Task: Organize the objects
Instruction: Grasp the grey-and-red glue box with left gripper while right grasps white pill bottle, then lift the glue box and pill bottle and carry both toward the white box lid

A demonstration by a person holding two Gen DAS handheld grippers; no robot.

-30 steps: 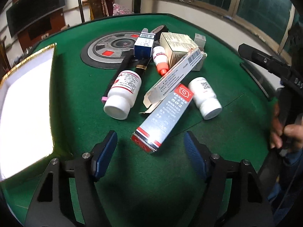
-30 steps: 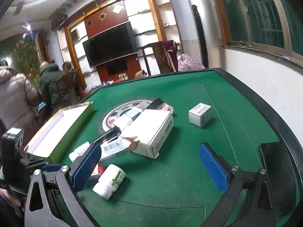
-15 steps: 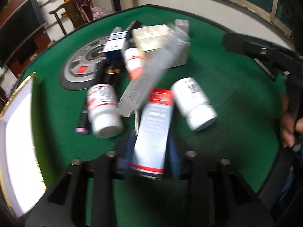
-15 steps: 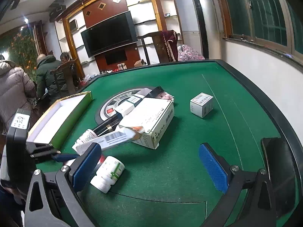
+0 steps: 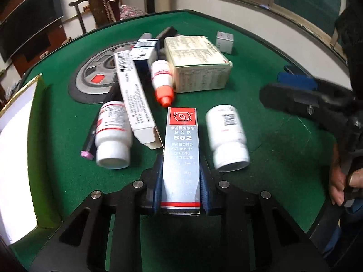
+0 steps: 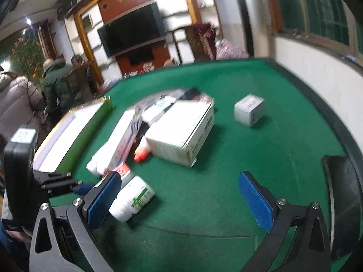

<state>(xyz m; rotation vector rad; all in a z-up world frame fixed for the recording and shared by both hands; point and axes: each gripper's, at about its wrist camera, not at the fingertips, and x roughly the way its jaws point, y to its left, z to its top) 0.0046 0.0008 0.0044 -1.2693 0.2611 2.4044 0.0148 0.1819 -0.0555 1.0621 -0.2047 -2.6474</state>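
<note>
- The left gripper [image 5: 180, 189] is clamped on the near end of a grey glue box [image 5: 181, 156], its blue pads pressed against both long sides; the box points away over the green table [image 5: 261, 117].
- The right gripper [image 6: 179, 200] hangs with its jaws wide apart and nothing between them, above bare felt at the table's right side.
- Just right of the glue box lies a white bottle [image 5: 226, 136] on its side, cap toward the camera.
- Just left lies an open-ended long white carton [image 5: 136, 104], propped across a second white bottle [image 5: 113, 136] with a red-marked label; a dark pen with a pink tip [image 5: 89, 145] lies along that bottle's far side.
- Beyond the glue box's far end sits a small bottle with an orange cap [image 5: 162, 81], cap toward the box.
- Farther back: a large pale box [image 5: 197, 65], a blue-and-white carton [image 5: 145, 54], a small white box [image 5: 224, 42] standing apart.
- At the left edge sits an open tray with a gold rim [image 5: 20, 122].
- The glue box is silver-grey with a red panel, red stripes and "502" printed on it.
</note>
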